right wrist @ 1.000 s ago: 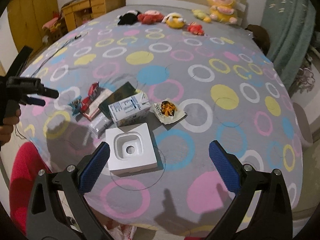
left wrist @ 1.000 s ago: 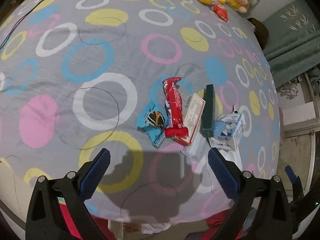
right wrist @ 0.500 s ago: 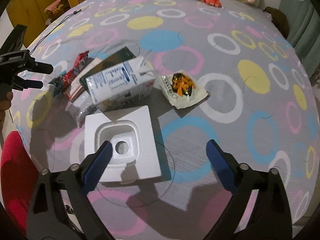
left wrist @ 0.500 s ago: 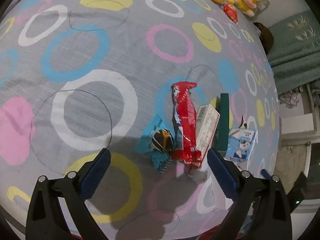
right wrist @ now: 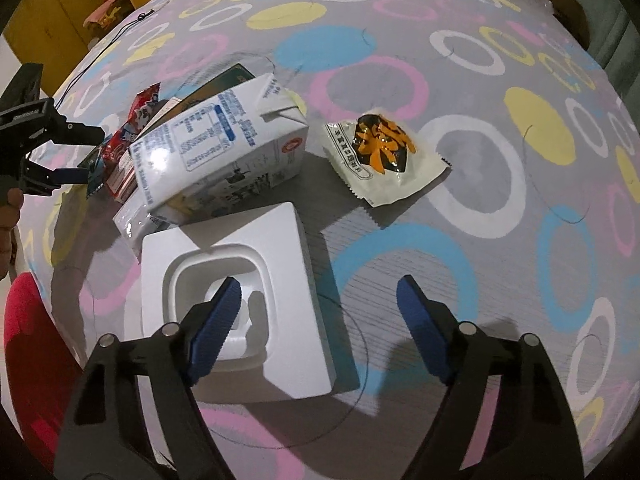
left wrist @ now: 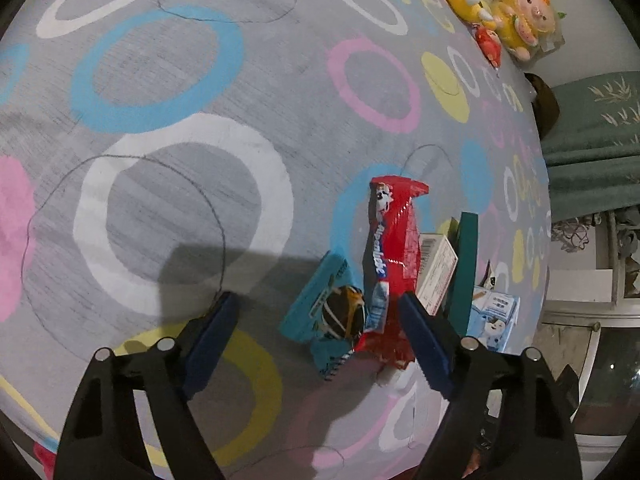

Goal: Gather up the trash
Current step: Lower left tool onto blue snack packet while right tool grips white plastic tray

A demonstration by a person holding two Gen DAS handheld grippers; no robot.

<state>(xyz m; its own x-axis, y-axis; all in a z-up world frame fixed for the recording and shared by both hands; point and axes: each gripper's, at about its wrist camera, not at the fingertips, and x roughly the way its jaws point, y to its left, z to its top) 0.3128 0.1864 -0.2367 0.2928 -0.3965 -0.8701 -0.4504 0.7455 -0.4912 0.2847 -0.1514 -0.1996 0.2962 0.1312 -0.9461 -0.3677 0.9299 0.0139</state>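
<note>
Trash lies on a bed sheet with coloured rings (left wrist: pixel 180 208). In the left wrist view a teal snack wrapper (left wrist: pixel 320 316) sits between the fingers of my left gripper (left wrist: pixel 316 300); the jaws are closing and the pads are not pressing on it. A red wrapper (left wrist: pixel 394 248), a small white box (left wrist: pixel 438 272) and a dark green box (left wrist: pixel 464 268) lie just right of it. My right gripper (right wrist: pixel 318 284) hangs over a white moulded tray (right wrist: pixel 292 264), jaws closing, its left finger (right wrist: pixel 216 320) above the recess. Behind are a milk carton (right wrist: pixel 224 148) and a cream wrapper (right wrist: pixel 380 156).
Plush toys (left wrist: pixel 520 20) line the far end of the bed, with a green curtain (left wrist: pixel 592 140) beyond the right side. A yellow cupboard (right wrist: pixel 52 12) stands at the back left. A black cable (right wrist: pixel 100 52) runs over the sheet. A red garment (right wrist: pixel 36 340) shows at the near edge.
Both grippers have sunk toward the bed and their jaws have narrowed. The left now straddles the teal wrapper; the right has come down over the white tray.
</note>
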